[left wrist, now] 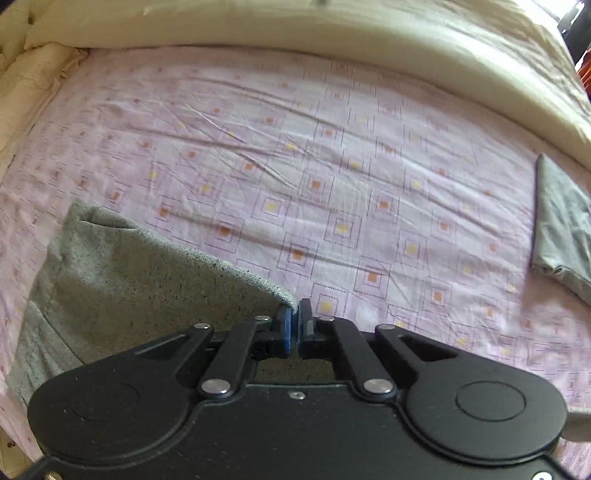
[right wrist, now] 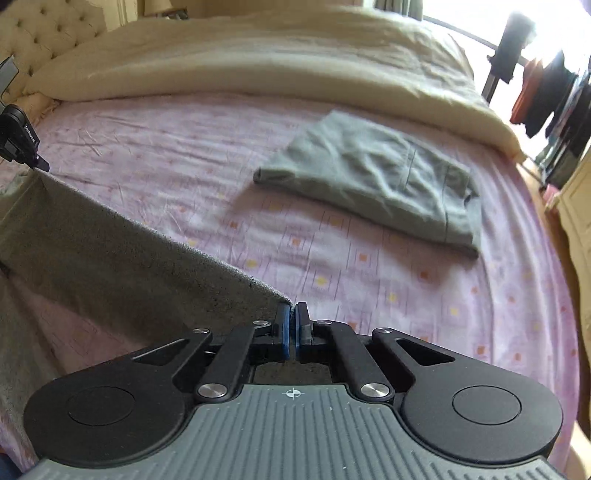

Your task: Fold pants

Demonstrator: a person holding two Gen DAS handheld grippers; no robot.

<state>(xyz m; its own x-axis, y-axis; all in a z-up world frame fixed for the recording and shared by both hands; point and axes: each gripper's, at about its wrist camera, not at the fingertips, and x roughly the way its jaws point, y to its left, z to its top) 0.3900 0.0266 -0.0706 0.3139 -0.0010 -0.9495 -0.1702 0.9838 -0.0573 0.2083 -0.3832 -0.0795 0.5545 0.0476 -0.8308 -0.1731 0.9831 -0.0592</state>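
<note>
Grey speckled pants hang lifted above the pink patterned bedsheet. My left gripper is shut, with a corner of the pants' top edge pinched between its blue pads. My right gripper is shut on the other end of that edge, and the pants stretch taut from it up to the left. The left gripper also shows at the far left edge of the right wrist view, holding its corner. The lower part of the pants drapes down out of sight behind both grippers.
A folded grey garment lies on the sheet to the right, also seen as a folded grey garment from the left wrist. A cream duvet is bunched along the far side. A tufted headboard stands far left; hanging clothes are by the window.
</note>
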